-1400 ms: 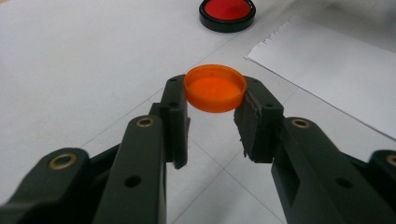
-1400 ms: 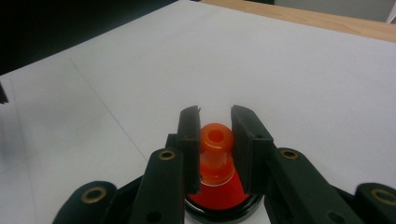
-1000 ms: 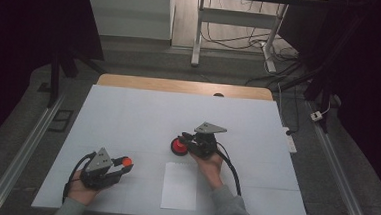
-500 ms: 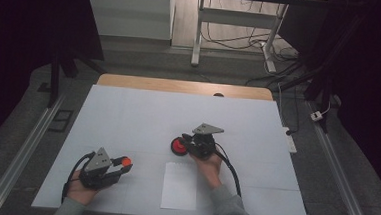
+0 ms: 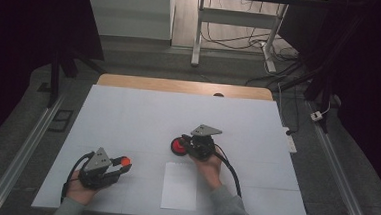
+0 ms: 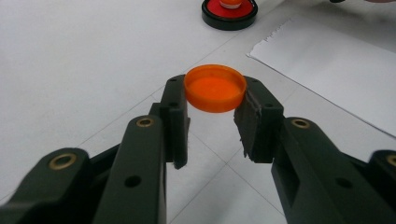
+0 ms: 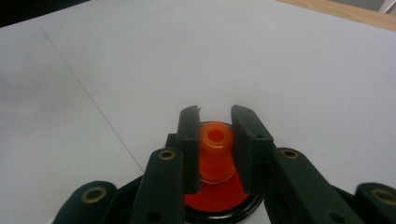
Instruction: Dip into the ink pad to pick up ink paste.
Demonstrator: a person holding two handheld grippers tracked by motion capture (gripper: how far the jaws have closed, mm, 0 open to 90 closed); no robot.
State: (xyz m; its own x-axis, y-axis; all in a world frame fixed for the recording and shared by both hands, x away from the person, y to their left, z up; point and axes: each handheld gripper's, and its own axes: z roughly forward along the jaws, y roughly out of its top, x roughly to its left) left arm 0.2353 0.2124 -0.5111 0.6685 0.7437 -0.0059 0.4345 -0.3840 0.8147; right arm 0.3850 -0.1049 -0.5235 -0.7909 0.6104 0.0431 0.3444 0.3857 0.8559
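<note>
Orange cap (image 6: 215, 87) and orange-necked red container (image 7: 215, 154), each clenched in a gripper.

The cap sits pinched between the left gripper (image 5: 120, 166) pads, low over the white surface (image 5: 143, 114) at about 7 o'clock in the high view. The right gripper (image 5: 183, 144) is clamped on the container's orange neck near the surface's centre; its red body rests in a black ring. A white paper sheet (image 5: 179, 185) lies at 6 o'clock, between the two hands, apart from both grippers.
</note>
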